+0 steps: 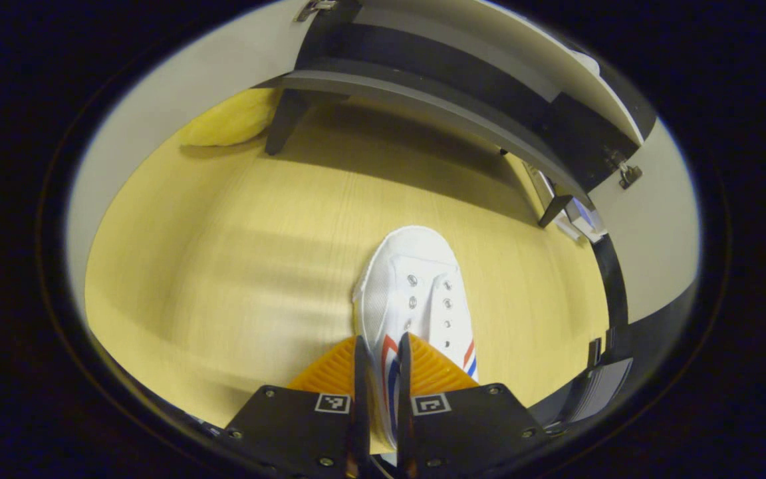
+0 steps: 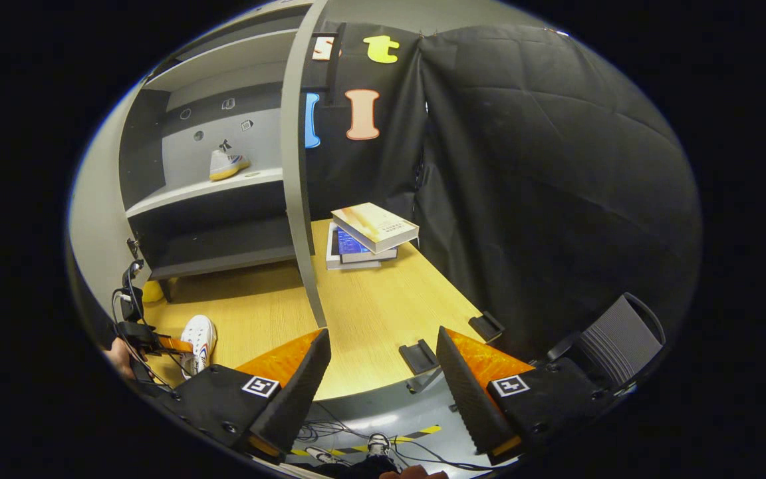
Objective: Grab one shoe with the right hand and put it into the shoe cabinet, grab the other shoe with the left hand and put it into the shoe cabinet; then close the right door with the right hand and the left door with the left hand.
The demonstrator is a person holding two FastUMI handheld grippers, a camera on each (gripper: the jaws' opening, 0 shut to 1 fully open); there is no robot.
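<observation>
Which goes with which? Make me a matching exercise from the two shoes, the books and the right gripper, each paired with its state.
Things:
1. shoe on the table
2. shoe in the cabinet
3. books
4. right gripper

States:
A. open, holding nothing
B. stacked in a pile
C. standing alone on a shelf
D. pinched by the left gripper

Pairs: 1-D, 2-C, 3-B, 4-A
</observation>
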